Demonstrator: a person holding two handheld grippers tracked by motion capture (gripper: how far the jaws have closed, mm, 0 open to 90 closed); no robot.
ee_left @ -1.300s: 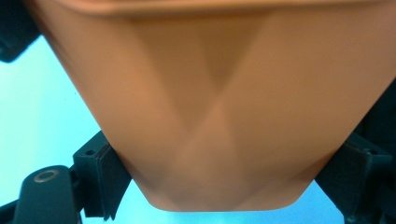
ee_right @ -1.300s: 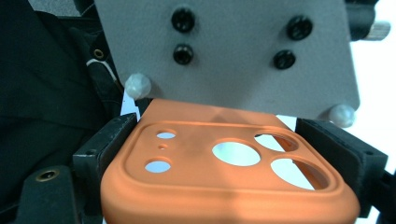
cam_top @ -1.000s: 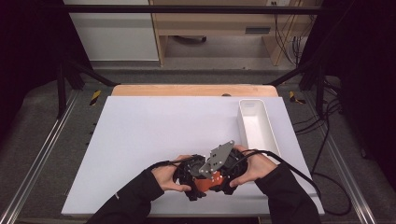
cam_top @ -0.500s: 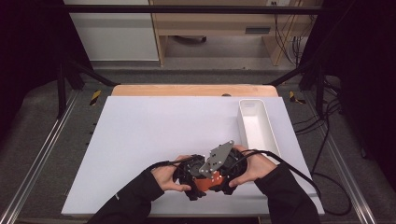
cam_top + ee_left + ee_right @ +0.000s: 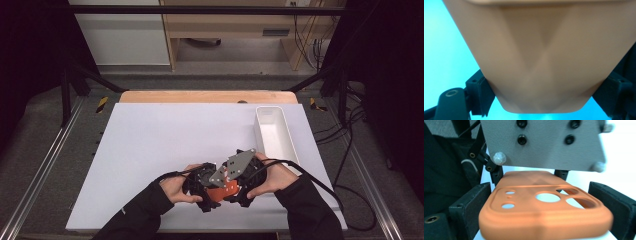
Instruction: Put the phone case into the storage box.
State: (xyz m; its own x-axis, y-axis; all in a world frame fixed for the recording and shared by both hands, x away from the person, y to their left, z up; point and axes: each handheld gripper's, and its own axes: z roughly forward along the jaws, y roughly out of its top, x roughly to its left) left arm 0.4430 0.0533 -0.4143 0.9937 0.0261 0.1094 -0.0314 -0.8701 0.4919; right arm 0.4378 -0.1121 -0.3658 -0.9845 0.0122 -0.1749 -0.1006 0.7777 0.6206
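An orange phone case (image 5: pixel 220 193) is held between both hands near the table's front edge. My left gripper (image 5: pixel 546 92) is shut on it, and its black pads (image 5: pixel 477 92) press the case's (image 5: pixel 544 62) two sides. My right gripper (image 5: pixel 541 202) faces it from the other end. Its jaws have just been opening and now stand open, with the camera-hole end of the case (image 5: pixel 529 217) between them. The right pad (image 5: pixel 611 202) stands off the case's edge. In the high view the left gripper (image 5: pixel 200 185) and the right gripper (image 5: pixel 247 176) nearly touch.
A long white tray (image 5: pixel 272 132) stands at the right of the white table mat (image 5: pixel 165 135), just beyond my right hand. The left gripper's grey plate (image 5: pixel 544 142) hangs close above the case. Cables trail from the right hand towards the table's right edge.
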